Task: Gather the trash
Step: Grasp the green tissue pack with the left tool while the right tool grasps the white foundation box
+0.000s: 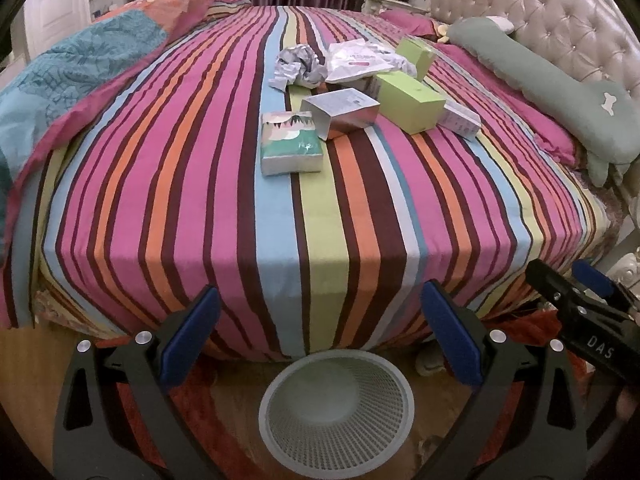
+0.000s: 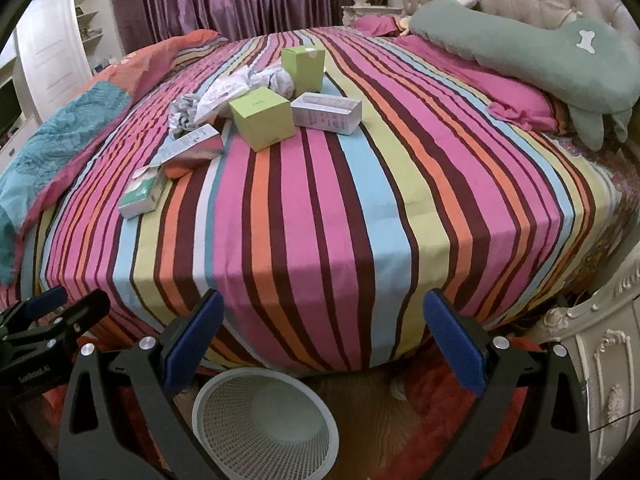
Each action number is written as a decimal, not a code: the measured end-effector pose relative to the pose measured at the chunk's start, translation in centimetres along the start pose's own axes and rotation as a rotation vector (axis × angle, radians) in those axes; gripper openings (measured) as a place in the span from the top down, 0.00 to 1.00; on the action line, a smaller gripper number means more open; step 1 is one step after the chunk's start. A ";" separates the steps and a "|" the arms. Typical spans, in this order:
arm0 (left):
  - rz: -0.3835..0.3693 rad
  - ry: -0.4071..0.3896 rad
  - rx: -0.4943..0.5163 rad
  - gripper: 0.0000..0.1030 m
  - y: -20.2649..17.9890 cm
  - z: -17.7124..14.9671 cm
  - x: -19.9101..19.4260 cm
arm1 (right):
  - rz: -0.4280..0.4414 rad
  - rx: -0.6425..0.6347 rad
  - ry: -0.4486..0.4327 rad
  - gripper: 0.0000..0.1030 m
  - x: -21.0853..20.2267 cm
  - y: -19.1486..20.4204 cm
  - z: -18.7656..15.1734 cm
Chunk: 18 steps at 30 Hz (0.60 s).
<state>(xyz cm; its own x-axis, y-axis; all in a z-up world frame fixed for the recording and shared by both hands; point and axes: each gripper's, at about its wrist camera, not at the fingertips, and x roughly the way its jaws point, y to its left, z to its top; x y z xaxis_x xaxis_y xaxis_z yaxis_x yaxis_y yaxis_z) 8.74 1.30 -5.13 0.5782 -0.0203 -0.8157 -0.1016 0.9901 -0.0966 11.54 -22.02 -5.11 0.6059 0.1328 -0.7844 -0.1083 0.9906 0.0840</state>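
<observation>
Striped bed (image 1: 240,208), trash pile (image 1: 360,80) mid-mattress, mesh bin (image 1: 337,408) on floor; left gripper (image 1: 320,336), right gripper (image 2: 324,340) spread, empty; risk: soft bedding lets boxes slide from pinch

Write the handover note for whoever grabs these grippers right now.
Left gripper: open, empty, held off the foot of the bed, above the bin.
Right gripper: open, empty, beside the left one.
Bin: on the floor at the bed's foot, looks empty.
Trash, all clustered mid-bed: teal pack nearest, silver box, two green boxes, white box, plastic bag, crumpled paper.
Done: nothing binned as far as the views show.
Left: pick up each piece and drop it in the bin; the teal pack looks easiest first.
</observation>
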 end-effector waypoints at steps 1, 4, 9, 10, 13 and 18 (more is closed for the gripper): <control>0.003 -0.001 0.003 0.06 0.0 0.2 0.2 | 0.000 0.001 0.001 0.07 0.2 -0.1 0.2; 0.012 -0.001 0.011 0.06 -0.2 1.0 0.7 | 0.005 0.001 -0.003 0.07 0.8 -0.3 1.0; 0.029 -0.011 -0.009 0.06 0.5 2.9 1.8 | 0.024 -0.014 -0.022 0.07 1.9 -0.6 3.0; 0.032 -0.012 -0.016 0.06 0.7 3.4 2.1 | 0.029 -0.020 -0.024 0.07 2.2 -0.7 3.5; 0.044 -0.011 -0.041 0.06 1.3 4.8 3.2 | 0.041 -0.046 -0.041 0.07 3.1 -1.2 4.9; 0.052 0.011 -0.104 0.06 2.0 7.0 5.6 | 0.059 -0.098 -0.051 0.07 5.8 -2.2 7.6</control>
<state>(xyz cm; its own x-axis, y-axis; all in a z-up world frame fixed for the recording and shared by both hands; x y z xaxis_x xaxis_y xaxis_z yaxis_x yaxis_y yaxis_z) 17.46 4.14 -5.91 0.5613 0.0290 -0.8271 -0.2151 0.9702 -0.1120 21.30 -23.15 -5.17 0.6352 0.1949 -0.7473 -0.2198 0.9732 0.0670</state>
